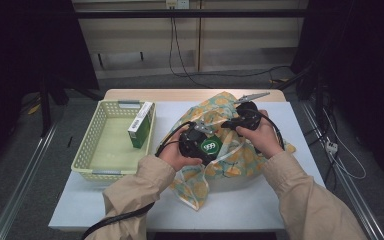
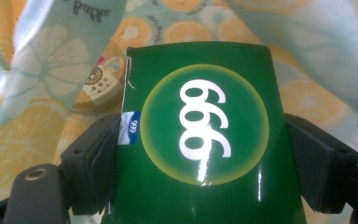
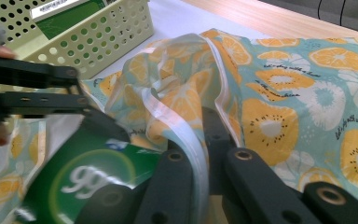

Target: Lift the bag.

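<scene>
- Gripping the green box (image 2: 200, 140) across its width, the left gripper (image 1: 199, 145) is pressing one black pad against each side of the carton, its white "999" facing the camera; the right gripper (image 3: 200, 186) is sitting fully closed on the white-edged rim of the fruit-print bag (image 3: 284, 88), pinching that edge between its jaws
- Green box is hanging at the bag's mouth, just over the crumpled fabric near the middle of the table; a round tin-like item (image 2: 98, 84) is lying inside the bag just beyond it
- Doing this well, I judge, means holding the rim lifted and taut so the mouth is gaping, and sliding the carton in narrow end first, angled so its corners are not snagging the folds; the hold on the box should wait for release until it is resting inside
- Pale yellow basket (image 1: 87, 150) is sitting to the left, holding a second green-and-white box (image 1: 141, 125) leaning on its right wall
- White mat is covering a wooden table (image 1: 190, 94); beyond it, grey floor, cables and a pale wall are receding into a dark room
</scene>
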